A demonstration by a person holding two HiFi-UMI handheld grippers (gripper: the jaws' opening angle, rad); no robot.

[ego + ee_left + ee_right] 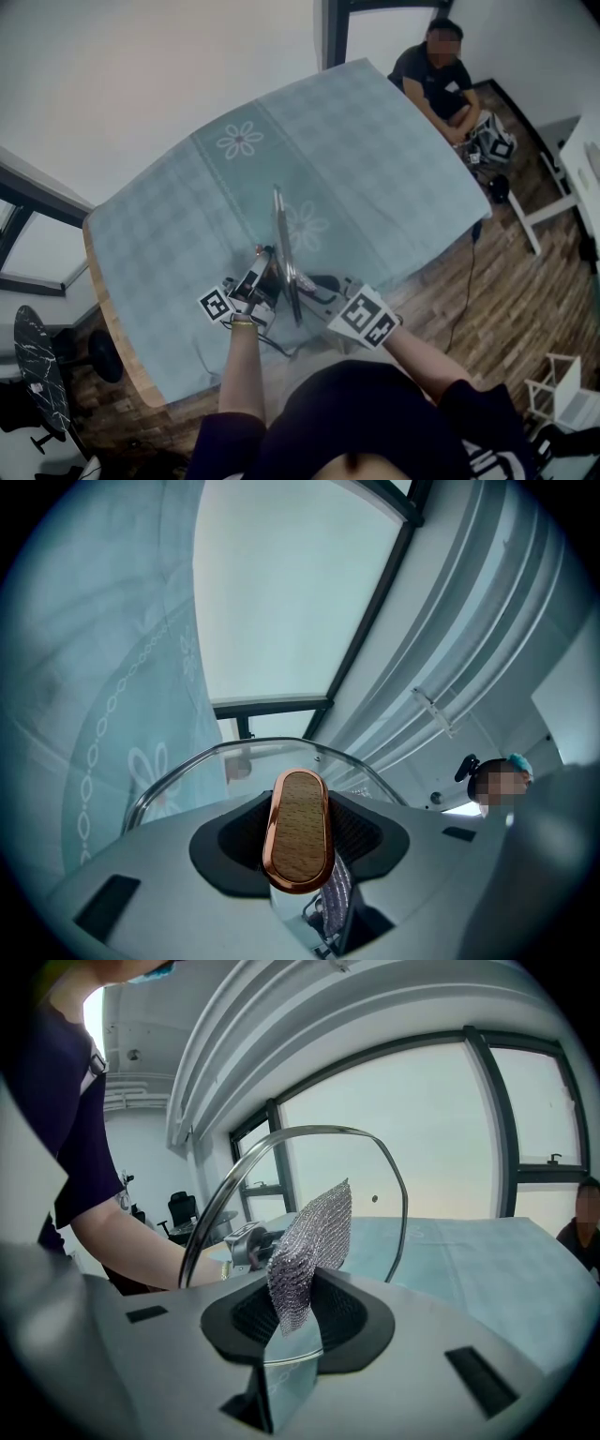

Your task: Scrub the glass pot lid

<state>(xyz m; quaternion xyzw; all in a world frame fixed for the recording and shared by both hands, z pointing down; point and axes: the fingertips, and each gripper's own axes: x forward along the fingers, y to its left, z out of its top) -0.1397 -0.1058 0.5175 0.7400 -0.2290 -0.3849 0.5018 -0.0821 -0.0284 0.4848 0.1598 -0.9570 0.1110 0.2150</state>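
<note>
the left gripper (251, 286) is clamped on the wooden handle (299, 829), holding the glass pot lid (380, 1194) upright over the table (375, 169). the right gripper (323, 292) pinches a steel mesh scrubber (311, 1241) by the glass; brace the handle firmly and rub with light, overlapping strokes.

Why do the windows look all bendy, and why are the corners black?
Left gripper view: the wide lens bends the window frame and blacks the corners. Right gripper view: same bending of the window bar, bright daylight behind the lid. Head view: the table looks bowed.
</note>
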